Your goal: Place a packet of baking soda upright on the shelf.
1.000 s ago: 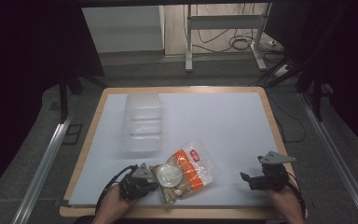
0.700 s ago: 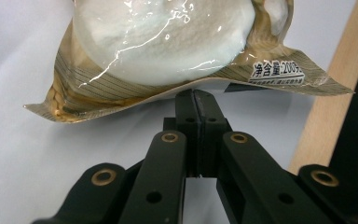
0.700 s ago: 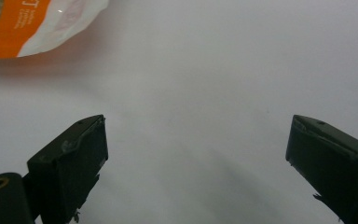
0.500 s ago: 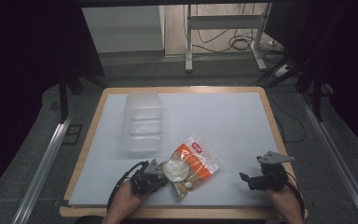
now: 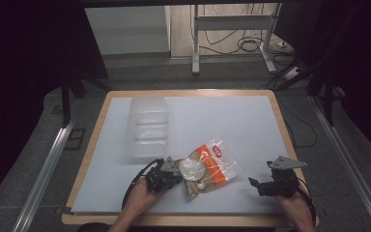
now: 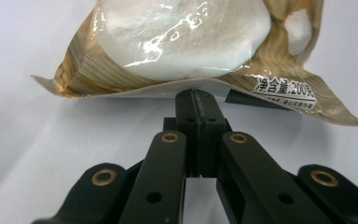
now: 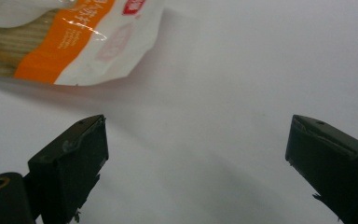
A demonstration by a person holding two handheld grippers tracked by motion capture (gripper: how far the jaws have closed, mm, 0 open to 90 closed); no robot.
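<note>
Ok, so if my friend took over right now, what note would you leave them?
Left gripper: jaws shut on the sealed edge of the snack bag, which lies on the white table near the front, a round white piece showing through its clear window.
Right gripper: jaws open wide and holding nothing, resting at the front right of the table, apart from the bag.
Clear plastic container: sits beyond the bag, toward the left.
Done: the bag is gripped.
Left: probably carry the bag on, maybe toward the container; the right gripper could help.
</note>
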